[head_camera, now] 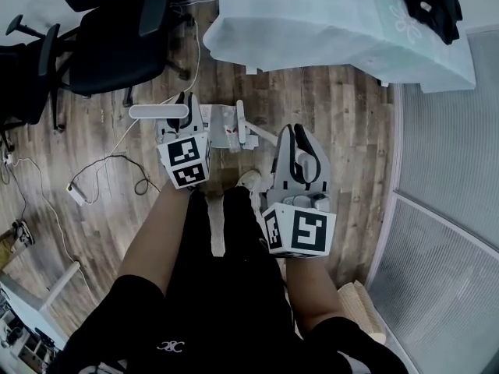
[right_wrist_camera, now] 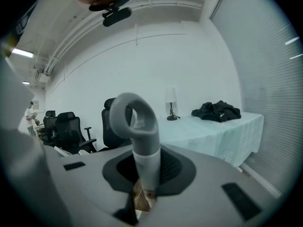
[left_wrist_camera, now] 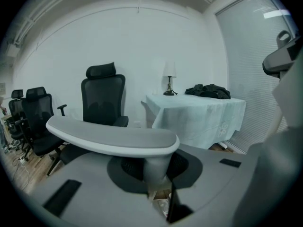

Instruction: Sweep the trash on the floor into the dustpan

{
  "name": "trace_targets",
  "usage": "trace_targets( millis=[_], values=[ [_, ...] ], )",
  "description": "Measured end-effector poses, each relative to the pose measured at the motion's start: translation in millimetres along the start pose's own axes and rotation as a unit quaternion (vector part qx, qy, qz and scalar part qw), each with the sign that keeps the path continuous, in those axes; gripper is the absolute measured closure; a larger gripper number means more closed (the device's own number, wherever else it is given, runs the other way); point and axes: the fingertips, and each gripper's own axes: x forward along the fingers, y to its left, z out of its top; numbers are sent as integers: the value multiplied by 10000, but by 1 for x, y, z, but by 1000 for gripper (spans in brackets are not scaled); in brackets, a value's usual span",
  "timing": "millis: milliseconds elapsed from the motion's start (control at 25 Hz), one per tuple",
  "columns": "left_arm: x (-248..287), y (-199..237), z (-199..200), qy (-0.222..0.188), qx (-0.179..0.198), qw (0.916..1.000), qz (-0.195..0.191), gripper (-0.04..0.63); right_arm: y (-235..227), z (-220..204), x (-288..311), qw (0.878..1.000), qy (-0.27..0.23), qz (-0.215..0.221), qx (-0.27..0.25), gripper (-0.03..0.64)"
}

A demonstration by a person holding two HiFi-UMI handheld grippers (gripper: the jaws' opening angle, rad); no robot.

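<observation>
My left gripper (head_camera: 183,117) is shut on the stem of an upright tool with a flat grey T-bar handle (head_camera: 160,111). In the left gripper view that T-bar handle (left_wrist_camera: 113,137) spreads wide above the jaws, which close round its stem (left_wrist_camera: 158,167). My right gripper (head_camera: 299,150) is shut on a second upright tool, with a grey loop handle (head_camera: 301,160). In the right gripper view the loop handle (right_wrist_camera: 136,119) rises from between the closed jaws. On the wooden floor between the grippers lies a grey-white tool head (head_camera: 224,127) with small red bits on it; I cannot tell which handle it belongs to.
Black office chairs (head_camera: 117,45) stand at the back left. A table under a pale green cloth (head_camera: 335,22) carries black clothing (head_camera: 429,2). Cables and a power strip (head_camera: 78,193) lie on the floor at left. A glass partition (head_camera: 444,209) runs along the right. My shoe (head_camera: 249,179) is below the grippers.
</observation>
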Motion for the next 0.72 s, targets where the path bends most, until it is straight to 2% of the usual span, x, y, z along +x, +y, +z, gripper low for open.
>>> trace_targets(
  millis=[160, 440, 560, 720],
  values=[
    [2, 0, -1, 13, 107, 9999, -44, 535, -22, 11, -5, 9997, -46, -199, 121, 558],
    [3, -8, 0, -40, 445, 9986, -277, 535, -70, 18, -24, 9981, 51, -610, 40, 558],
    [3, -8, 0, -55, 431, 9987, -272, 537, -85, 13, -35, 9967, 115, -785, -147, 558],
    [3, -13, 2, -226, 568, 9977, -294, 537, -87, 2, -40, 9948, 216, -767, -628, 558]
  ],
)
